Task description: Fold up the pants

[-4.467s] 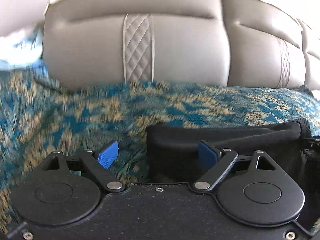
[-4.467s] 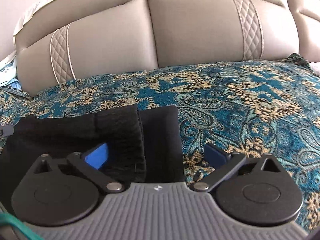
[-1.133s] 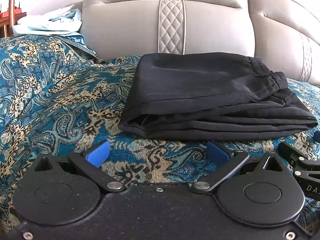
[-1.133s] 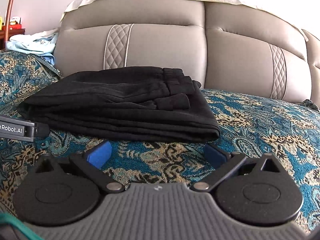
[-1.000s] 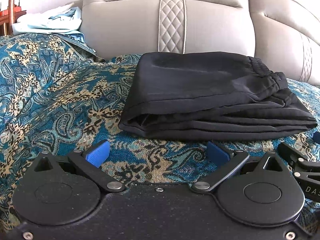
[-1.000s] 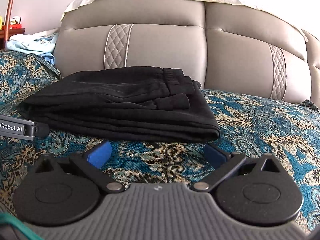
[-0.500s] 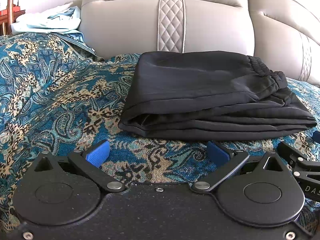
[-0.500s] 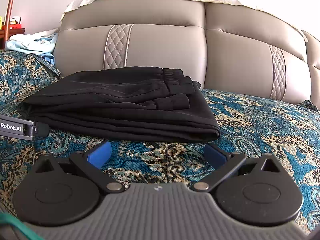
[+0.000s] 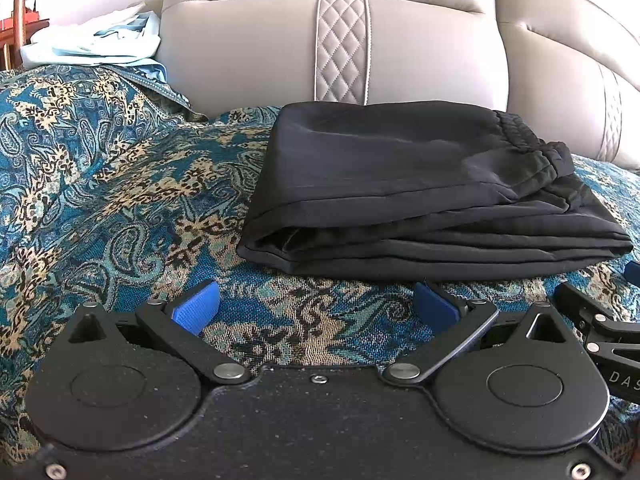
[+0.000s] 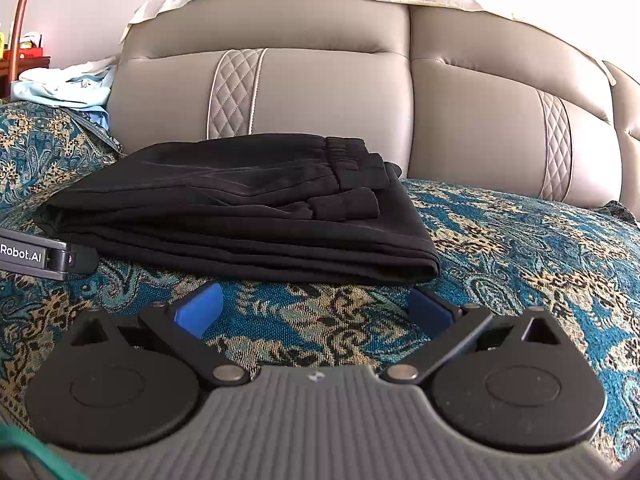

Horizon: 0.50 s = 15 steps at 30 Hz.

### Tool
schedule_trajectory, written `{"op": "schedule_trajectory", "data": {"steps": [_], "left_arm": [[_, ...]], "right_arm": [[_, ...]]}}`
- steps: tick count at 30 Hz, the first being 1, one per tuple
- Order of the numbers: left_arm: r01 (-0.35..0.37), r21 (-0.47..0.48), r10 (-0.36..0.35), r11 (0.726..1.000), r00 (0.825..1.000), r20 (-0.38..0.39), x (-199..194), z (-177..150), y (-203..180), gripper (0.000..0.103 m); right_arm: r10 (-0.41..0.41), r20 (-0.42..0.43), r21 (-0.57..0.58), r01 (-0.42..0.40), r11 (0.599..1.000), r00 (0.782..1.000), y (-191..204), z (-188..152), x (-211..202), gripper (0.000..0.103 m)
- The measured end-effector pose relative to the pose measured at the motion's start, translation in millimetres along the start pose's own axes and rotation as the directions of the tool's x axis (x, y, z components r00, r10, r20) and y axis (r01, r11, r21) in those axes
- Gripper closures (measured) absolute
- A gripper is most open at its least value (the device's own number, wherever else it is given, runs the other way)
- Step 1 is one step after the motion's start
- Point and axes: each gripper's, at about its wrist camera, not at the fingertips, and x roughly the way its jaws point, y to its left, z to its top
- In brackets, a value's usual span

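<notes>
1. The pants (image 9: 420, 184) lay on the bedspread (image 9: 100, 184) as a flat black stack of several layers, at 12 o'clock from both cameras and just short of the headboard (image 10: 320, 92).
2. The left tongs (image 9: 316, 306) were spread wide and held nothing; bare bedspread showed between the blue pads (image 9: 196, 306).
3. The right tongs (image 10: 316, 308) were likewise released and empty, near the stack's front edge but not touching it.
4. Judged from the tidy rectangle with both tongs clear of it, the folding looked finished or nearly so; at most a little squaring of edges remained.
5. The pants looked thin, smooth and slightly glossy, with a gathered elastic waistband (image 9: 532, 148) at the 2 o'clock corner of the stack in the left view.
6. The layered edges faced the cameras, and the fold at 9 o'clock in the left view gaped a little.
7. The bedspread was a woven teal-and-gold paisley, lightly rumpled.
8. The headboard was padded grey leather with quilted diamond strips.
9. A pale blue cloth (image 9: 100, 44) lay bunched at 10 o'clock, well apart from the pants.
</notes>
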Motion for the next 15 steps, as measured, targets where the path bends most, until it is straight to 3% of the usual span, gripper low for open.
{"op": "schedule_trajectory", "data": {"steps": [15], "left_arm": [[0.001,0.002,-0.001,1.0,1.0,0.001,-0.3,0.0,-0.3,0.0]], "right_arm": [[0.0,0.0,0.0,0.0,1.0,1.0,0.1,-0.1,0.0,0.0]]}}
